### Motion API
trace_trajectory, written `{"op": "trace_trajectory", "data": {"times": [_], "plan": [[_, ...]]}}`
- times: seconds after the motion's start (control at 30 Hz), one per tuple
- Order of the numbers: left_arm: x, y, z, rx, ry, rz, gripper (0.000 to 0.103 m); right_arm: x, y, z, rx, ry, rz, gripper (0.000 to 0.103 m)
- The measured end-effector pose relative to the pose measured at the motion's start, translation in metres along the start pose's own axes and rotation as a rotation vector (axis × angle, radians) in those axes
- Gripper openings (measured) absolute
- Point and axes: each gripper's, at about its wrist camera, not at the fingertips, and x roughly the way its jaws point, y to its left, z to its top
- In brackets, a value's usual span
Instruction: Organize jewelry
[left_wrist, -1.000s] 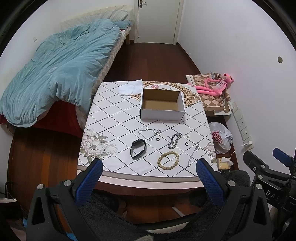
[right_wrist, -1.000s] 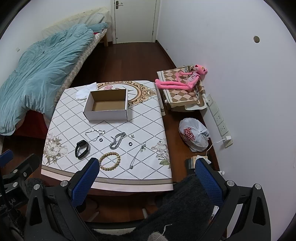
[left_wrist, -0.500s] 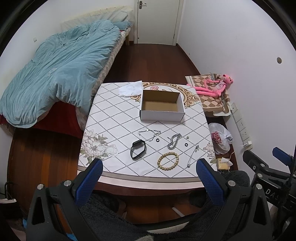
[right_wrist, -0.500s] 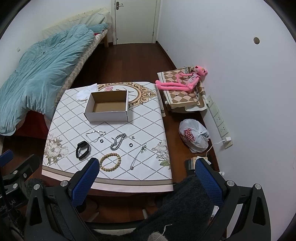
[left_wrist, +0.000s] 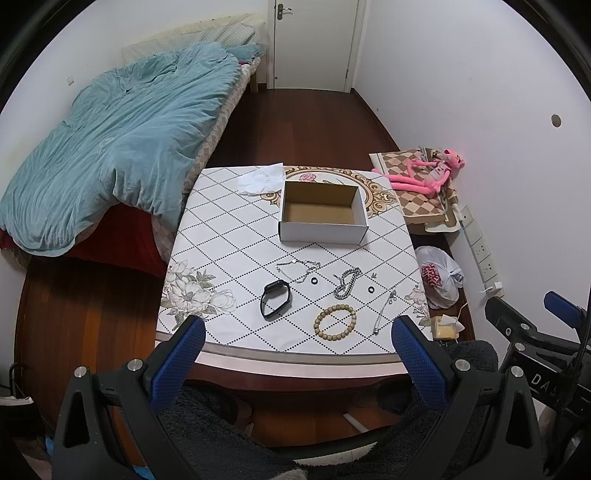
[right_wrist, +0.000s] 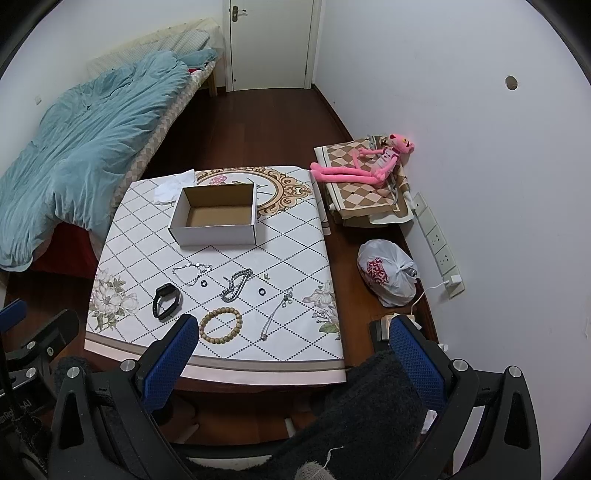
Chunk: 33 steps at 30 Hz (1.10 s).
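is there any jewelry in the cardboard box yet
No, the cardboard box shows only its bare brown floor; the bead bracelet lies on the table.

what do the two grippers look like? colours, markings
Both match: left gripper and right gripper have black angular bodies with silver screw heads and blue dimpled pads on the jaws. The right gripper's side carries white lettering, partly readable as "DAS".

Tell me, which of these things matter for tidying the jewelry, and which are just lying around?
For the job: cardboard box, black wristband, bead bracelet, thick silver chain, thin necklace, two small black rings, slim chain.

Just lying about: crumpled tissue, pink plush toy, plastic bag, blue duvet.
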Motion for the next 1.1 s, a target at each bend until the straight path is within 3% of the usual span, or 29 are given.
{"op": "trace_trajectory", "data": {"times": [1.1], "plan": [[-0.0082,0.0013,-0.0020,-0.010,-0.016,-0.003,0.103,-0.0087,0.0027,-0.0018,-0.008,-0.011,0.001,0.103]]}}
